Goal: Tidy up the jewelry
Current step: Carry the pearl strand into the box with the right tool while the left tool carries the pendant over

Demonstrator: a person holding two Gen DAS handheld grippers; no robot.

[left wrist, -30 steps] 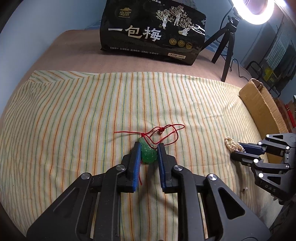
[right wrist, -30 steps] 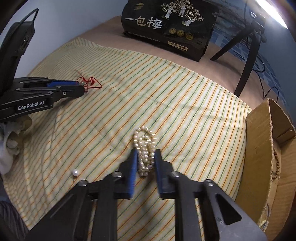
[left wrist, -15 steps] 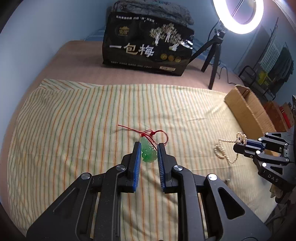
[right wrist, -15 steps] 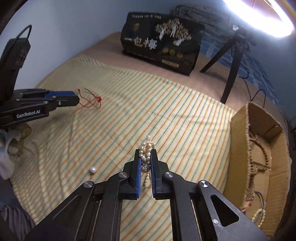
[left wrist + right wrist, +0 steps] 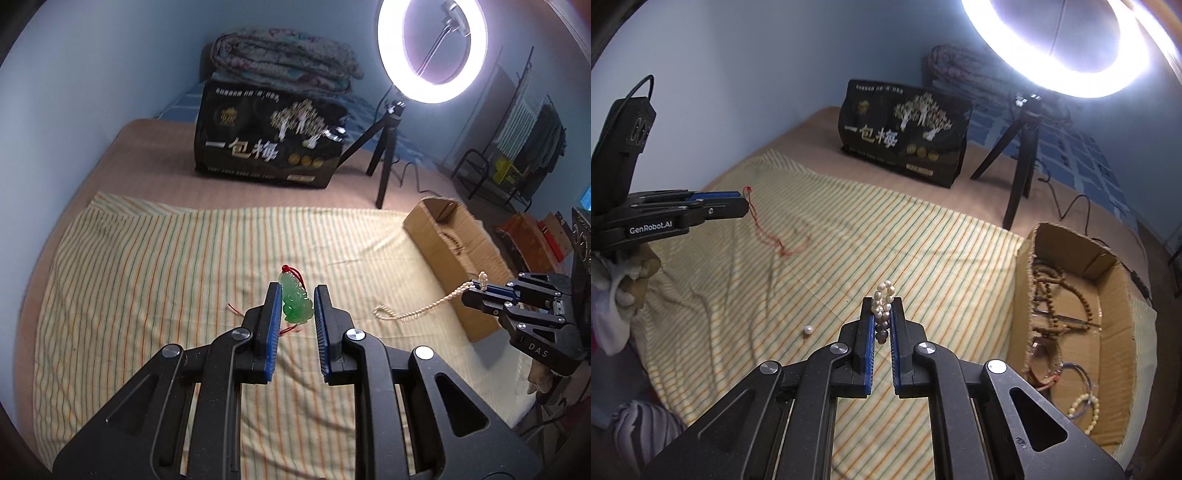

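While both tools hang over the striped cloth (image 5: 155, 280) on the bed, things stand so:
Left tool (image 5: 295, 308): narrow, its blue pads clamped on the green pendant (image 5: 295, 302), which sits upright between the fingertips, clear of the cloth.
Cord (image 5: 764, 229): red, trailing from the pendant down onto the cloth.
Right tool (image 5: 882, 317): squeezed tight on the pearl strand (image 5: 882, 299); a loop stands above the tips, the rest droops to the cloth.
Loose pearl (image 5: 808, 330): alone on the cloth, near its front edge, left of the right tool.
Box (image 5: 1108, 332): cardboard, open-topped, at the cloth's right edge, holding bead strings and bangles.
Open room: bare cloth between the tools and back toward the black bag (image 5: 269, 147) and tripod (image 5: 384, 155).
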